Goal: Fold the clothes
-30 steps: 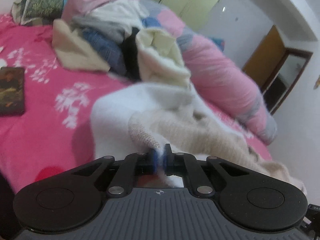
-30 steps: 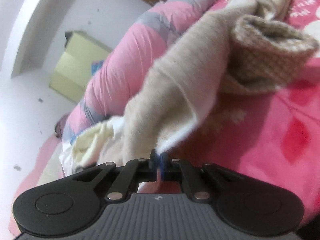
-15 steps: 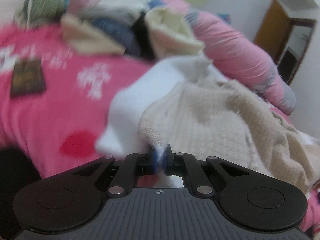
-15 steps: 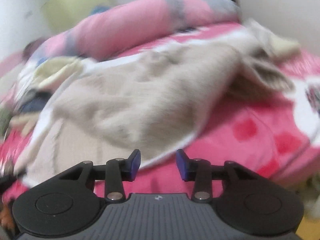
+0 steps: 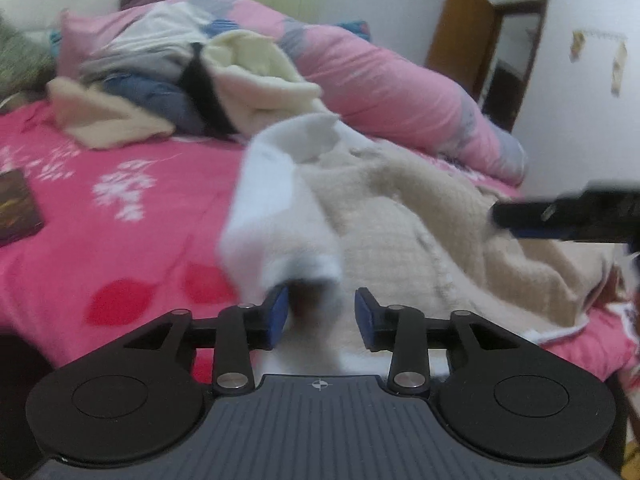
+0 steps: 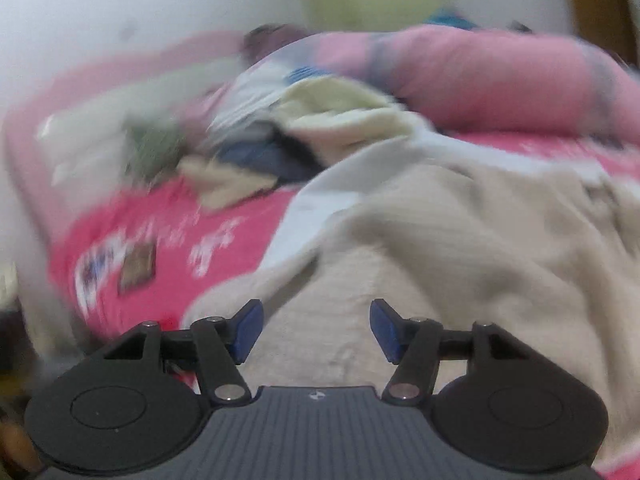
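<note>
Left wrist view: the beige garment (image 5: 420, 216) lies spread on the pink bedsheet (image 5: 120, 208), its white lining (image 5: 276, 208) turned up at the near corner. The left gripper (image 5: 320, 312) has its jaws opening; that white corner sits between the pads, apparently released so the fabric settles flat. The right gripper (image 6: 316, 326) is also opening, with nothing between its pads, above the garment's near hem. Beyond lie the clothes pile (image 5: 168, 92) and rolled quilt (image 5: 384, 92). Open sheet to the left gives folding room; the bed edge is close.
</note>
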A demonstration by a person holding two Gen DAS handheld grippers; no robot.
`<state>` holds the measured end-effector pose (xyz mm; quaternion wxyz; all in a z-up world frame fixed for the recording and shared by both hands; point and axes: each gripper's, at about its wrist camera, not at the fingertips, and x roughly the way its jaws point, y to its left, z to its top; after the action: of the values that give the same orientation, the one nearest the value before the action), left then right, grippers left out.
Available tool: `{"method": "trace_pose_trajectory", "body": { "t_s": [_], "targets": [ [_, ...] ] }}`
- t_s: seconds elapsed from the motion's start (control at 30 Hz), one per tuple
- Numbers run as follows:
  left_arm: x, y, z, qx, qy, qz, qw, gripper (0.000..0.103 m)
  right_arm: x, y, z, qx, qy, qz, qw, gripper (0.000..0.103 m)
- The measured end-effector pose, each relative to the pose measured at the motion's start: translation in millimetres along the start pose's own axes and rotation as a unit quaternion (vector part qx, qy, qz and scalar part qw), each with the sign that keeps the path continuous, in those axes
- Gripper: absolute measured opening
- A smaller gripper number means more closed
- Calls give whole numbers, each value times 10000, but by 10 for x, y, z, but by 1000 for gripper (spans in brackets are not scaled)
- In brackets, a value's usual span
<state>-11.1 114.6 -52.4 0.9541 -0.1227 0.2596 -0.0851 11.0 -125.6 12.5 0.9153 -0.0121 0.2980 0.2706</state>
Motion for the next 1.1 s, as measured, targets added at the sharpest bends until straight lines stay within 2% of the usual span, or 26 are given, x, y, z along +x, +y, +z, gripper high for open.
{"method": "trace_pose_trajectory", "body": {
  "t_s": [0.07,0.17,0.23,0.3,0.37,0.43,0.5,0.57,0.6,0.63,0.67,0.7,0.77,0.8,0.83,0.87,0.9,0.93,0.97,1.0,1.03,1.1],
  "targets": [
    [-90,137,-4,-120,-51,161,9998,46,193,277,-4,-778,129,48,9969,64],
    [-155,340,-18,-275,-66,470,9985,46,245,700,-87,-1876,74,217,9820,71],
    [-190,475,-12,-487,-94,597,9970,46,325,956,-137,-2663,-41,253,9636,85],
    [-211,594,-11,-741,-122,594,9954,46,412,1179,-263,-3577,-155,86,9337,95],
    [-237,666,-10,-898,-147,576,9942,46,516,1321,-408,-4360,-124,-179,8997,96],
    [-256,705,-9,-963,-181,576,9935,46,658,1404,-541,-5102,-115,-473,8587,95],
    [-250,705,-14,-942,-168,587,9937,46,757,1447,-627,-5635,-162,-626,8236,94],
    [-241,696,-14,-928,-167,563,9940,46,851,1486,-692,-6044,-165,-687,7935,88],
    [-237,691,-13,-921,-167,549,9941,46,902,1490,-706,-6098,-93,-682,7896,75],
    [-233,686,-12,-915,-167,536,9942,46,953,1491,-717,-6126,-19,-681,7875,49],
    [-241,670,-15,-898,-173,515,9945,46,991,1470,-697,-6002,48,-694,7968,34],
    [-248,648,-11,-875,-185,497,9948,46,989,1416,-621,-5686,66,-680,8198,19],
    [-255,602,-3,-807,-185,436,9956,46,961,1279,-457,-4961,76,-640,8659,14],
    [-252,570,3,-747,-160,387,9963,46,846,1078,-318,-4272,-40,-569,9024,13],
    [-239,534,8,-679,-122,328,9971,46,731,878,-180,-3556,-155,-495,9332,12],
    [-214,501,13,-611,-72,251,9978,47,616,677,-41,-2818,-269,-417,9582,11],
    [-178,459,20,-532,0,146,9985,47,501,476,98,-2063,-381,-337,9772,11],
    [-121,401,29,-434,111,8,9990,49,384,266,219,-1315,-501,-251,9897,11],
    [-51,338,38,-331,255,-137,9990,53,258,18,263,-649,-668,-125,9956,11],
    [31,267,46,-211,400,-260,9986,54,125,-241,267,-11,-867,95,9962,11],
    [113,182,50,-102,480,-346,9982,54,2,-489,265,592,-1050,302,9923,11],
    [276,8,54,113,616,-505,9968,54,-160,-859,194,1397,-1284,534,9804,11]
  ]
}}
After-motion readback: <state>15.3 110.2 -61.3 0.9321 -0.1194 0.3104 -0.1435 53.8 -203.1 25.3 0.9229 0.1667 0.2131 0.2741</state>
